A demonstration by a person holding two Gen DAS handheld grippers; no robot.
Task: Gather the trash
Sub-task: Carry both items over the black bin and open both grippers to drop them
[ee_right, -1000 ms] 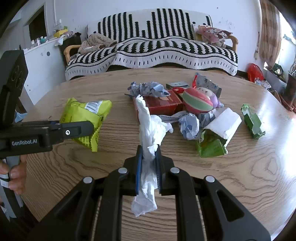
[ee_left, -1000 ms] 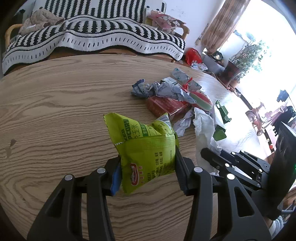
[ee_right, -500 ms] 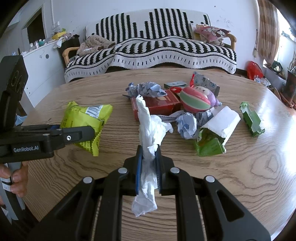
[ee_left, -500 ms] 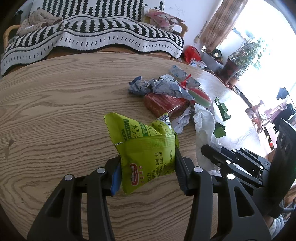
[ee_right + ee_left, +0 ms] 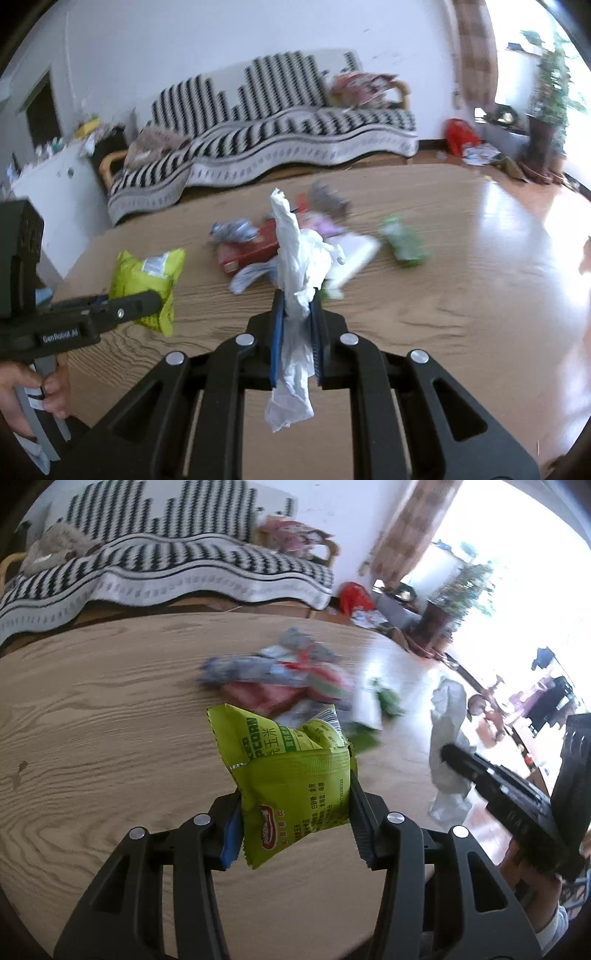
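Note:
My left gripper (image 5: 295, 812) is shut on a green snack bag (image 5: 291, 775) and holds it above the wooden table (image 5: 92, 720). The bag also shows in the right wrist view (image 5: 147, 280). My right gripper (image 5: 297, 325) is shut on a crumpled white tissue (image 5: 295, 266) that sticks up between the jaws. The tissue also shows in the left wrist view (image 5: 448, 738). A blurred pile of trash (image 5: 288, 236) lies on the table beyond both grippers, with a red box (image 5: 247, 251), grey wrappers and a green carton (image 5: 404, 242).
A sofa with a black-and-white striped cover (image 5: 277, 122) stands behind the table. A white cabinet (image 5: 48, 192) is at the left. A red bag (image 5: 460, 134) and a potted plant (image 5: 546, 110) are on the floor at the right.
Both grippers have pulled back and up from the table, still holding their items. The trash pile now looks farther away and blurred, and the view has swung toward the right.

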